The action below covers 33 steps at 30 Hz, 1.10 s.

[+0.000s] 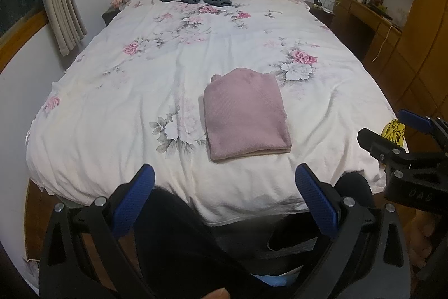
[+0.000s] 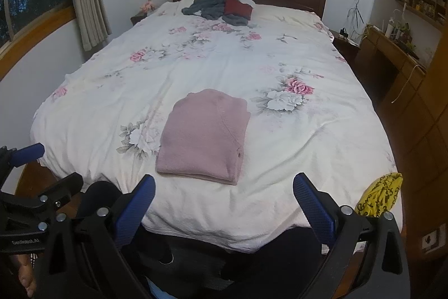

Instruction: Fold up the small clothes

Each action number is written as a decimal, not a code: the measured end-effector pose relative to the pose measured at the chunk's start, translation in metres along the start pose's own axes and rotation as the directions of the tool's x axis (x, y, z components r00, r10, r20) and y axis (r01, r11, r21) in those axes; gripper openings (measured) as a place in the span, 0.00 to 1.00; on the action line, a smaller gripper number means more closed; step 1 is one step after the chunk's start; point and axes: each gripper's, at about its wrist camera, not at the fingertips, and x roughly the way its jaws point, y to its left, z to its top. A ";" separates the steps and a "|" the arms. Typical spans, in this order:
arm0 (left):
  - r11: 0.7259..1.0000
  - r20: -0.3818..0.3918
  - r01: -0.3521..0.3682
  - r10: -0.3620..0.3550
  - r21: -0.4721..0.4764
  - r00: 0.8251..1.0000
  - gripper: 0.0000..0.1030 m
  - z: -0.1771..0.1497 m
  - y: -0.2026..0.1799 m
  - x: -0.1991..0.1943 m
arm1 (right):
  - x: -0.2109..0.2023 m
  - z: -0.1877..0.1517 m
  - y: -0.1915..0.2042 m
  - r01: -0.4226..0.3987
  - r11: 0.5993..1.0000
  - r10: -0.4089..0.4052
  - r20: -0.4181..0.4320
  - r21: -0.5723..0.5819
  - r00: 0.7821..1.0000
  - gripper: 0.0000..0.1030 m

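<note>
Left gripper (image 1: 224, 198) and right gripper (image 2: 224, 203): both spread wide, empty, held back off the foot of the bed (image 2: 322, 147). Pink garment (image 2: 203, 135) lies folded near that edge. Risk: a snagged top layer would undo the fold. Grey clothes (image 2: 212, 6) and red piece (image 2: 238, 7) lie far off by the headboard; yellow item (image 2: 379, 196) at the right corner; nothing obstructs

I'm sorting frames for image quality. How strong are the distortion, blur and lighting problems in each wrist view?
Left wrist view: strong fisheye bending, dark vignetted corners, dim soft light; the folded pink knitted sweater reads fairly sharp, the open left gripper slightly soft. Right wrist view: same curvature at the window frames, no glare; the floral white bedspread is evenly lit, the open right gripper close.
</note>
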 end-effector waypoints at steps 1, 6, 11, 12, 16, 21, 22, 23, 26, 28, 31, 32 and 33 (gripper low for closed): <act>1.000 0.000 0.001 -0.001 0.001 1.000 0.97 0.000 0.000 0.000 | -0.001 0.000 0.000 0.001 1.000 -0.001 0.001 0.001 1.000 0.96; 1.000 0.000 0.002 -0.002 0.009 1.000 0.97 0.001 -0.001 -0.001 | -0.004 -0.001 0.000 0.005 1.000 -0.005 0.005 0.004 1.000 0.96; 1.000 -0.001 0.003 -0.003 0.007 1.000 0.97 0.001 -0.001 -0.001 | -0.004 -0.001 -0.001 0.006 1.000 -0.006 0.008 0.007 1.000 0.96; 1.000 -0.002 0.002 -0.002 0.008 1.000 0.97 0.001 -0.001 -0.001 | -0.004 -0.001 0.000 0.006 1.000 -0.006 0.007 0.006 1.000 0.96; 1.000 -0.010 0.007 -0.006 0.011 1.000 0.97 0.002 0.000 0.001 | -0.004 -0.001 -0.001 0.005 1.000 -0.005 0.005 0.007 1.000 0.96; 1.000 -0.014 0.011 -0.011 0.009 1.000 0.97 0.005 0.003 0.003 | 0.001 0.000 -0.002 0.004 1.000 -0.004 -0.002 0.008 1.000 0.96; 1.000 -0.013 0.009 -0.009 0.011 1.000 0.97 0.005 0.003 0.003 | 0.001 0.001 -0.001 0.006 1.000 -0.006 -0.002 0.007 1.000 0.96; 1.000 -0.013 0.010 -0.010 0.011 1.000 0.97 0.005 0.003 0.003 | 0.001 0.001 -0.002 0.006 1.000 -0.006 -0.001 0.006 1.000 0.96; 1.000 -0.014 0.012 -0.012 0.011 1.000 0.97 0.006 0.003 0.003 | 0.001 0.001 -0.002 0.005 1.000 -0.005 0.000 0.008 1.000 0.96; 1.000 -0.014 0.011 -0.011 0.011 1.000 0.97 0.006 0.004 0.003 | 0.001 0.001 -0.002 0.005 1.000 -0.005 -0.002 0.007 1.000 0.96; 1.000 -0.014 0.012 -0.011 0.010 1.000 0.97 0.006 0.005 0.004 | 0.001 0.001 -0.002 0.004 1.000 -0.004 -0.002 0.008 1.000 0.96; 1.000 -0.014 0.012 -0.011 0.011 1.000 0.97 0.006 0.005 0.004 | 0.002 0.002 -0.003 0.005 1.000 -0.005 -0.002 0.007 1.000 0.96; 1.000 -0.014 0.011 -0.011 0.012 1.000 0.97 0.006 0.005 0.004 | 0.002 0.002 -0.003 0.004 1.000 -0.004 -0.003 0.007 1.000 0.96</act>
